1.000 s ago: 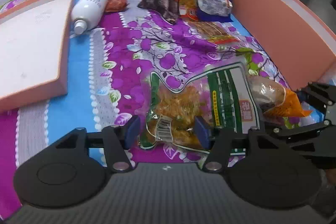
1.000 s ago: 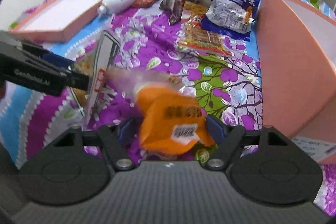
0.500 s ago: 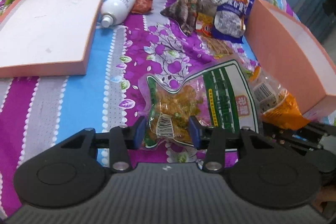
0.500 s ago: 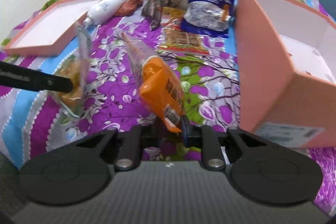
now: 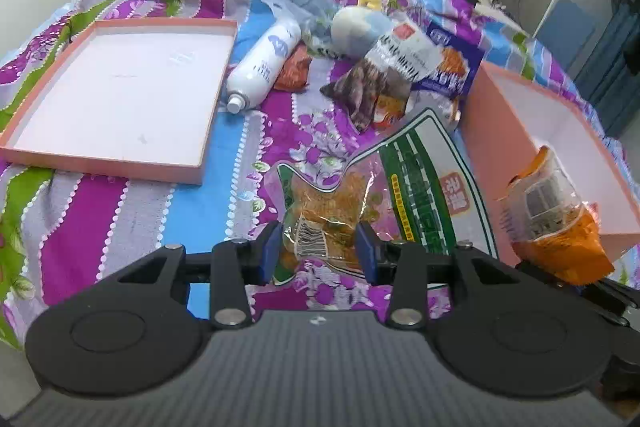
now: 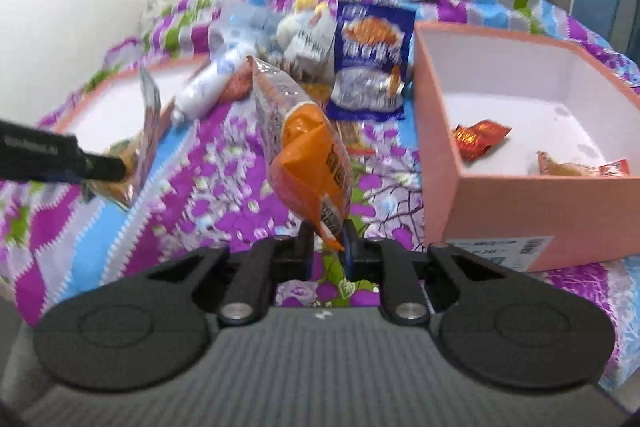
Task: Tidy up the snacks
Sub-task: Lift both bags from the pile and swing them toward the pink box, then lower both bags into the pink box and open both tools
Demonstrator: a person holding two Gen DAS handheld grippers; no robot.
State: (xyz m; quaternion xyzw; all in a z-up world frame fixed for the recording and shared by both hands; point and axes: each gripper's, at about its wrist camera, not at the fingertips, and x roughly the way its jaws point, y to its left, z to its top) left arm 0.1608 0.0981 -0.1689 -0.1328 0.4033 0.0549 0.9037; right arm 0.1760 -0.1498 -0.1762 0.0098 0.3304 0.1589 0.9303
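My left gripper [image 5: 318, 251] is shut on the corner of a green-and-white snack bag [image 5: 372, 187] with orange pieces inside, held above the bed. My right gripper [image 6: 326, 247] is shut on the bottom corner of an orange snack bag [image 6: 310, 163], lifted upright; it also shows in the left wrist view [image 5: 554, 215] beside the box. The pink open box [image 6: 496, 199] stands to the right, with a red packet [image 6: 478, 139] and another small packet [image 6: 560, 167] inside. The left gripper with its bag shows in the right wrist view [image 6: 120, 167] at far left.
A pink box lid [image 5: 116, 99] lies at the left on the purple floral bedspread. A white spray bottle [image 5: 266, 65], a blue snack bag [image 6: 370, 63], a brown-and-white bag [image 5: 384, 75], a plush toy [image 5: 360, 27] and other packets lie in a pile at the back.
Both grippers closed on their bags and lifted them off the bedspread. The orange bag now stands upright, higher and closer to the box, whose inside has come into view.
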